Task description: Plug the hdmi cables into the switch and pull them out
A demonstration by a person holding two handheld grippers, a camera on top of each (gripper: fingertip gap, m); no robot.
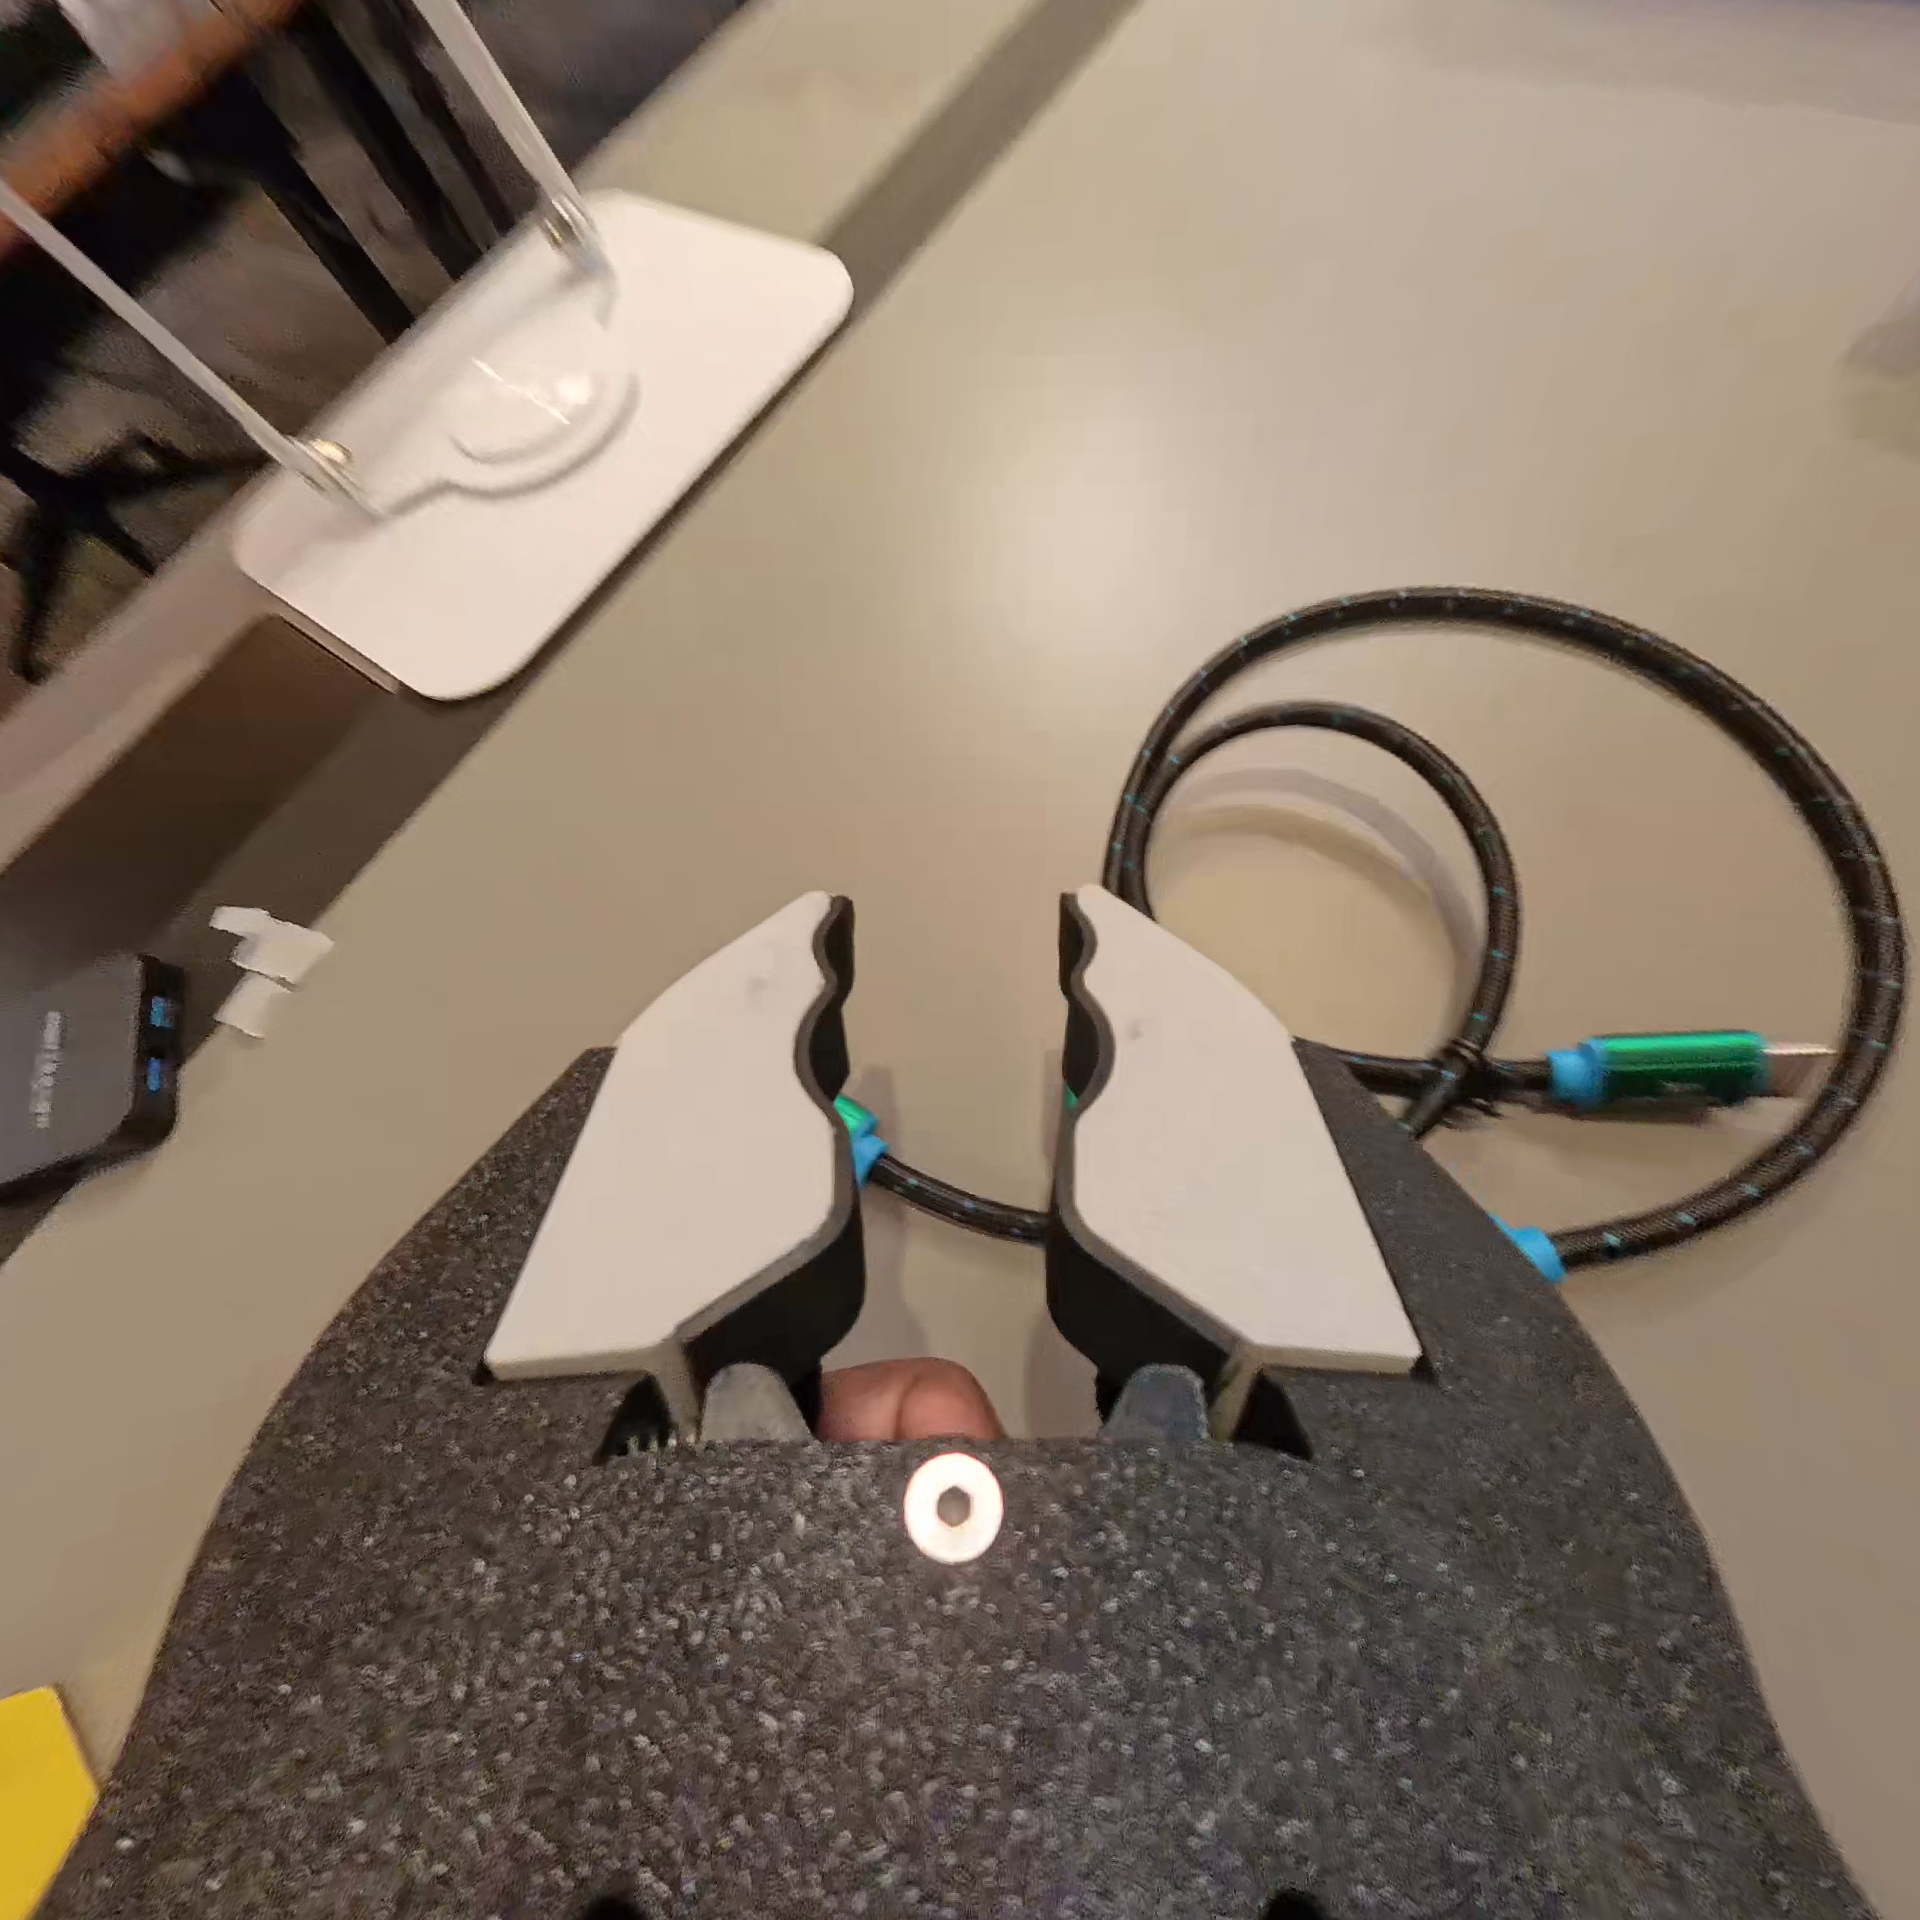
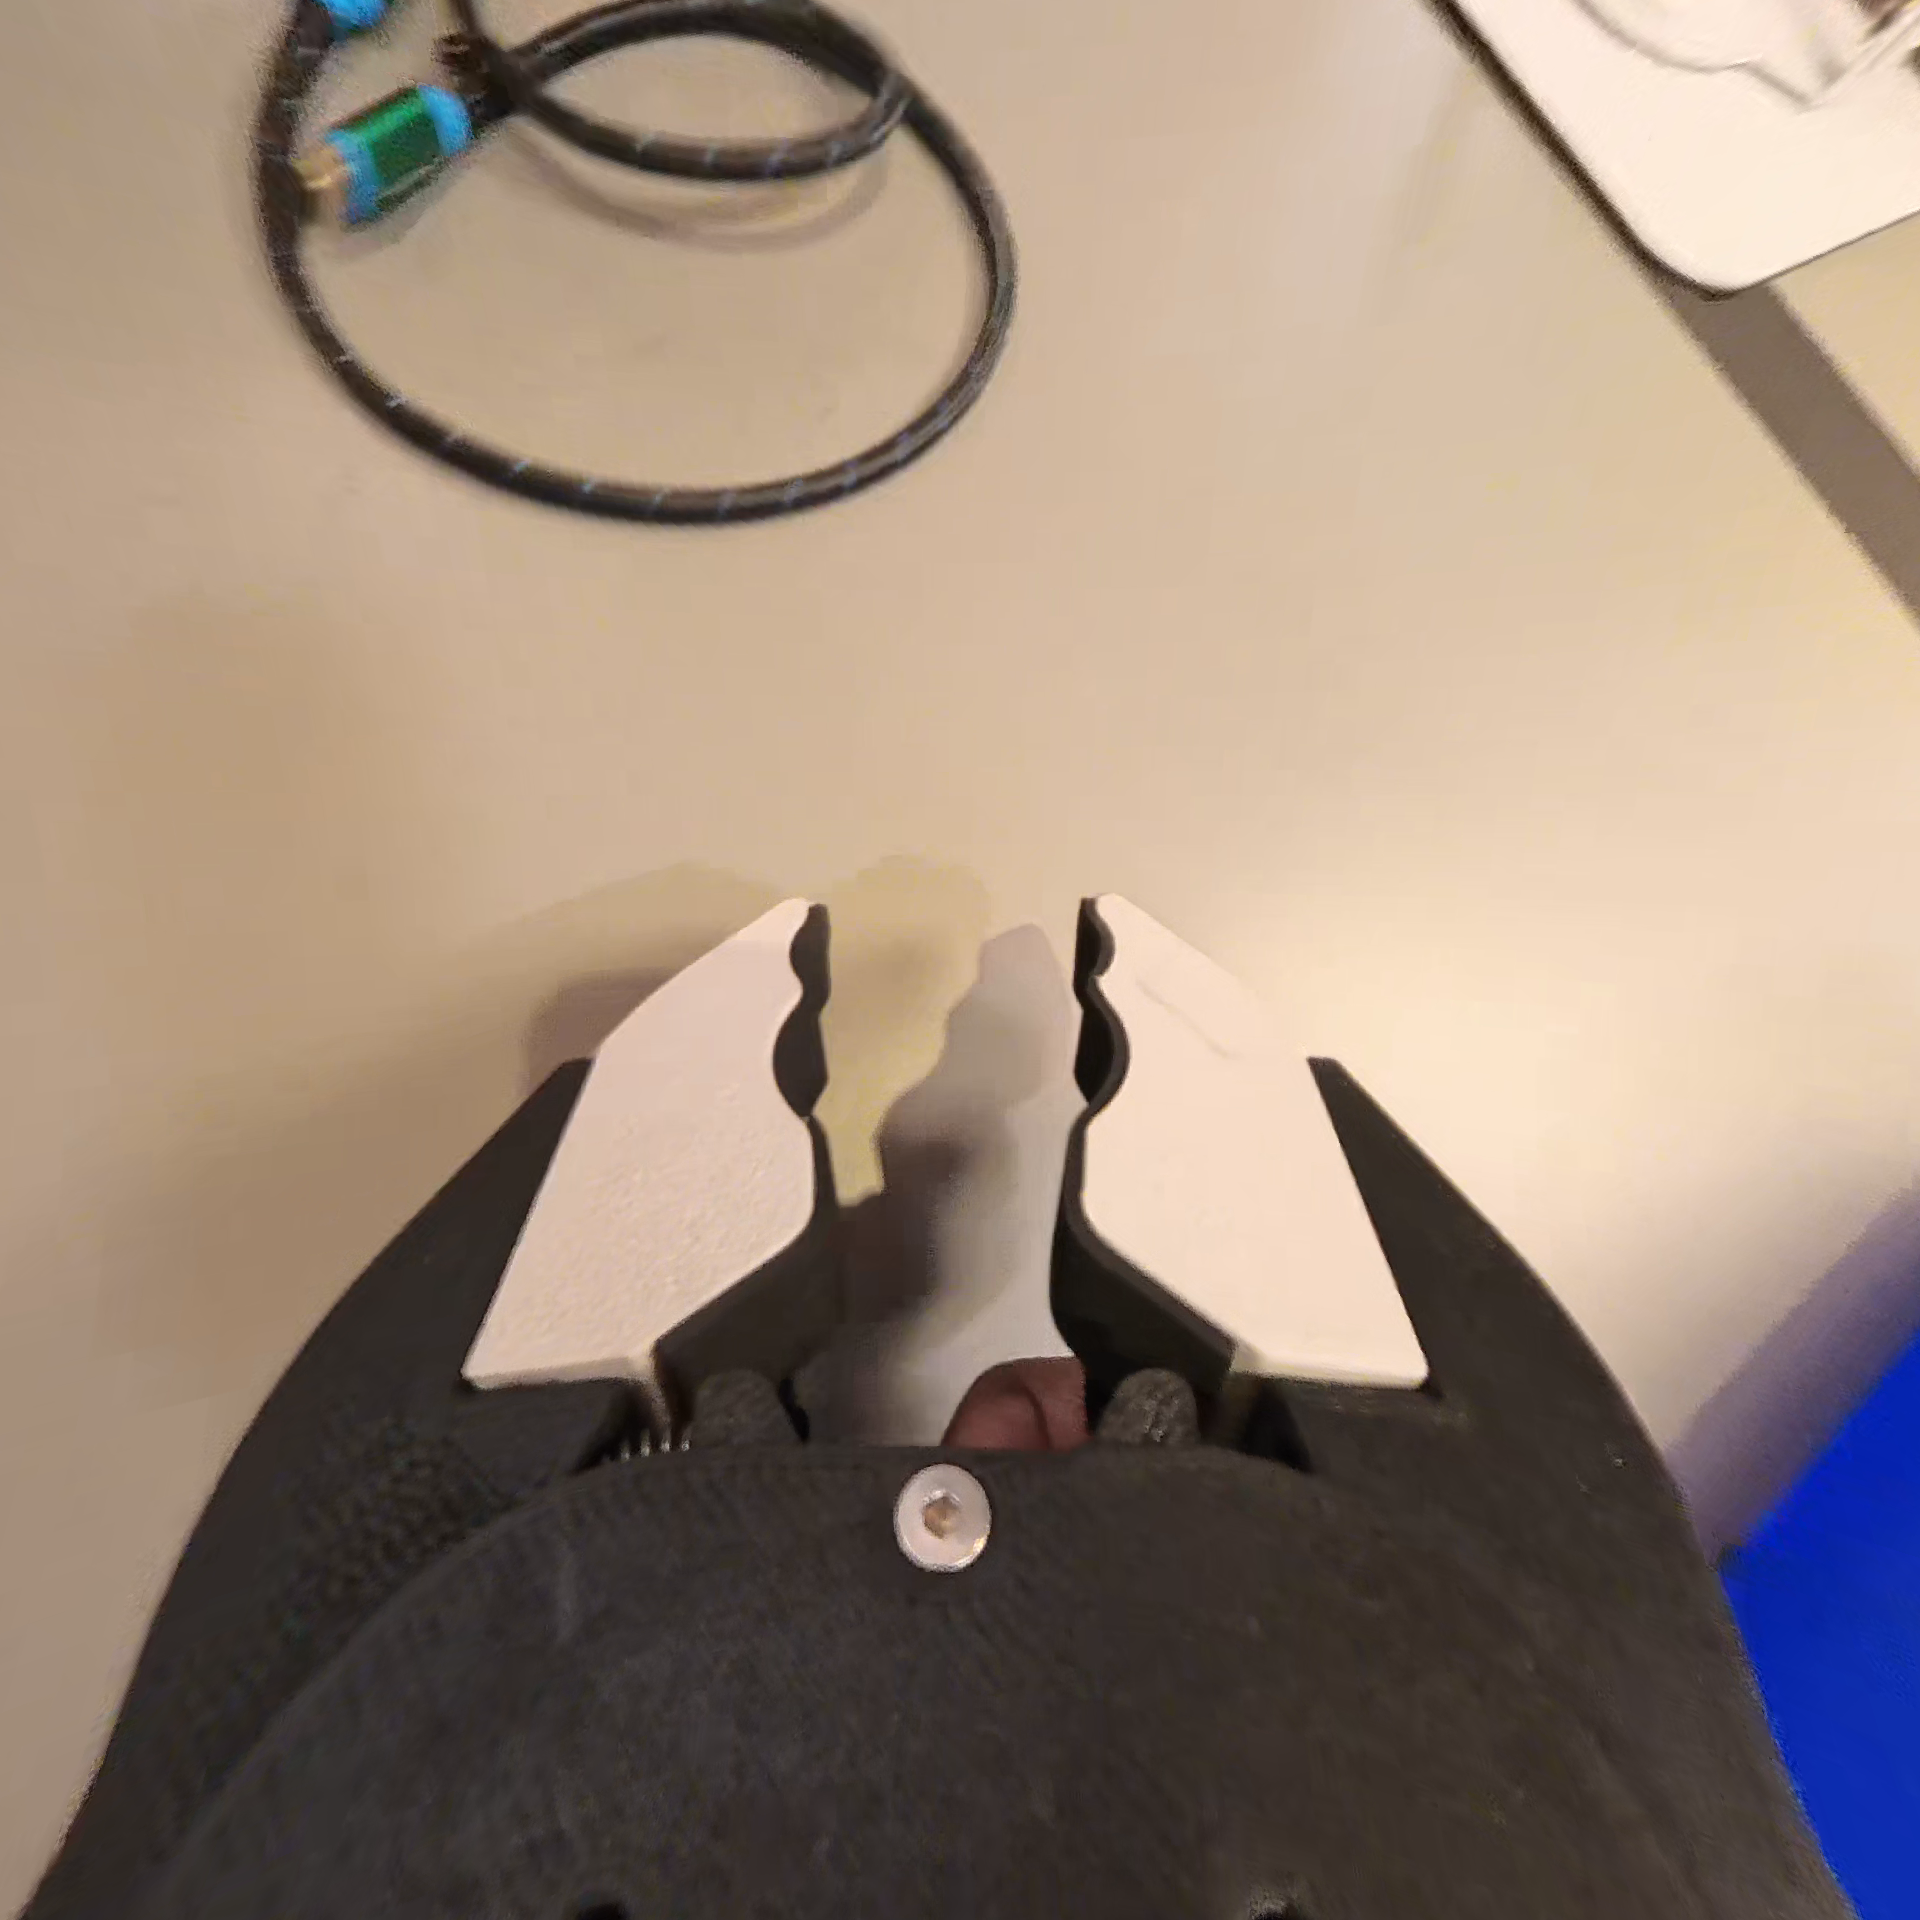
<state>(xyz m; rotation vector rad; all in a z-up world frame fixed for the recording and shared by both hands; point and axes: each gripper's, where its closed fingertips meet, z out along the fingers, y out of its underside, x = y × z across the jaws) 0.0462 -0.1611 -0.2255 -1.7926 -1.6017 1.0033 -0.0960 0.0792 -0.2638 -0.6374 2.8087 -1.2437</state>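
My left gripper [image 1: 956, 920] is open above the beige table, over a black braided HDMI cable [image 1: 1766, 748] coiled to the right. One green-and-blue plug [image 1: 1662, 1070] lies free at the right. A second green plug [image 1: 857, 1122] peeks out under my left finger, with cable crossing between the fingers below them. The dark switch [image 1: 73, 1081] with blue ports lies at the far left edge. My right gripper [image 2: 956, 920] is open and empty over bare table. The cable coil [image 2: 935, 343] and a green plug [image 2: 390, 156] lie far ahead at upper left.
A white monitor stand base [image 1: 582, 457] with a clear post stands at the table's back edge, and shows in the right wrist view [image 2: 1662, 135] too. Small white plastic bits [image 1: 265, 966] lie beside the switch. A yellow object [image 1: 36, 1787] is at lower left. Blue floor [image 2: 1849, 1538] lies past the table edge. My right fingertips sit around 30 cm from my left ones. The dark switch [image 1: 73, 1081] lies around 25 cm away from my left fingertips.
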